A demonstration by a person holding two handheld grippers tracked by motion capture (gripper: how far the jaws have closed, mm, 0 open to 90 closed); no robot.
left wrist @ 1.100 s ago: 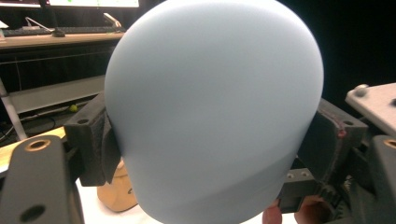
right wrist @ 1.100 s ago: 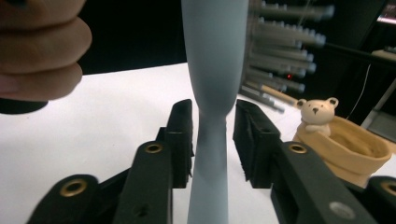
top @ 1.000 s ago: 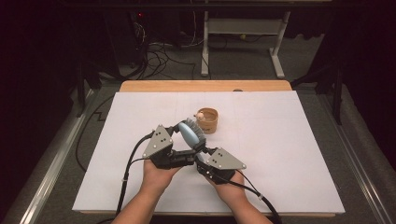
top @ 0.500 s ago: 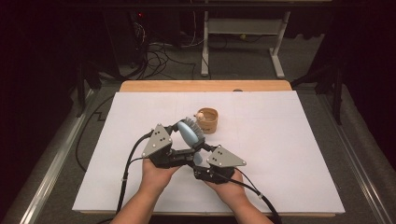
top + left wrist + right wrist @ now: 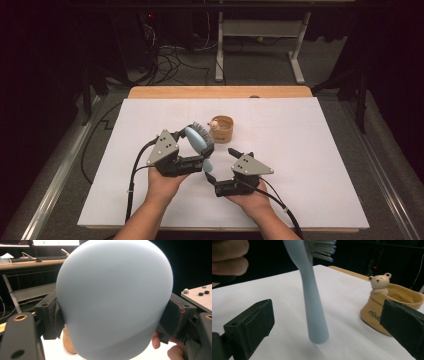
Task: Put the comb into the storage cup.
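Observation:
A light blue hairbrush (image 5: 199, 138) with grey bristles stands tilted above the white sheet, handle end down. My left gripper (image 5: 192, 148) is shut on its broad head (image 5: 115, 297), one pad (image 5: 51, 315) on each side. My right gripper (image 5: 220, 164) sits just right of the handle with its jaws wide apart; they have just been opening. The handle (image 5: 314, 310) hangs between them and touches neither pad (image 5: 254, 322). A small tan cup (image 5: 223, 129) with a bear figure (image 5: 380, 281) on its rim stands behind the brush.
A large white sheet (image 5: 310, 150) covers the wooden table (image 5: 220, 92). Cables trail from both grippers toward the near edge. Beyond the table are a dark floor with cords and a desk frame (image 5: 260, 30). A thumb (image 5: 229, 257) shows at the upper left.
My right gripper's jaws have spread wide and let go of the brush handle, and it has drawn slightly right. The left gripper keeps hold of the brush head in place.

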